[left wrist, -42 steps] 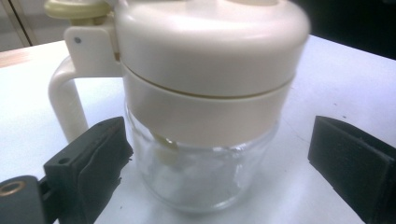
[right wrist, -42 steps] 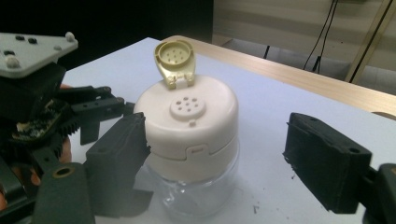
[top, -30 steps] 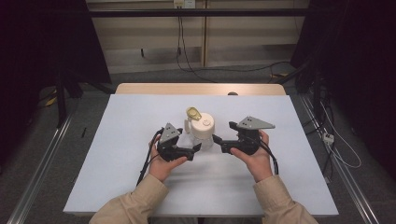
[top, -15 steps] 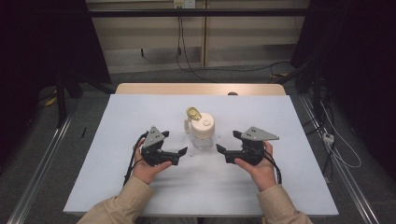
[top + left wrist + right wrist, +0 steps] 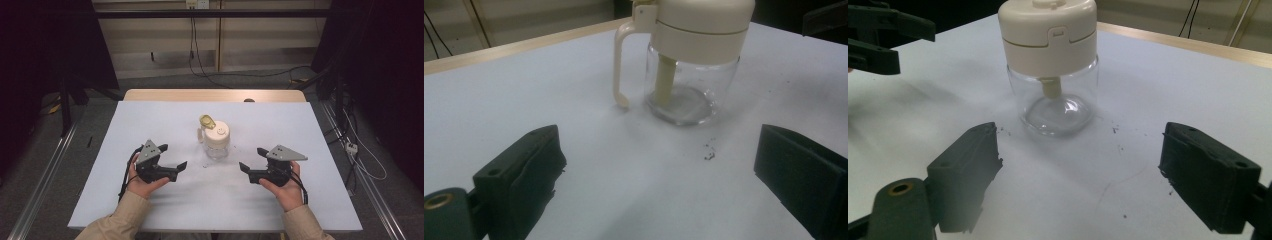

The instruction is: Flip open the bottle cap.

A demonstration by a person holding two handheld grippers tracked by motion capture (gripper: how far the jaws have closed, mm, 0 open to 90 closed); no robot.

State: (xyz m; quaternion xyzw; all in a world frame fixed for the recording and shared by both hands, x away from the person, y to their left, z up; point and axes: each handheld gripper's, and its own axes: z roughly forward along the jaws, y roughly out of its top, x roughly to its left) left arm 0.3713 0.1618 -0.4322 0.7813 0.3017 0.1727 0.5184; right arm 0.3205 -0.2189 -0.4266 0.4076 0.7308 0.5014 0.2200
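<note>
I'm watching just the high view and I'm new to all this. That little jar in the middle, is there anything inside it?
Observer: The glass jar looks empty; a cream stem hangs from its lid.
Operator: Does it have a handle?
Observer: Yes, a cream handle curves down beside the glass.
Operator: Is the table clean?
Observer: No, dark specks lie near the jar.
</note>
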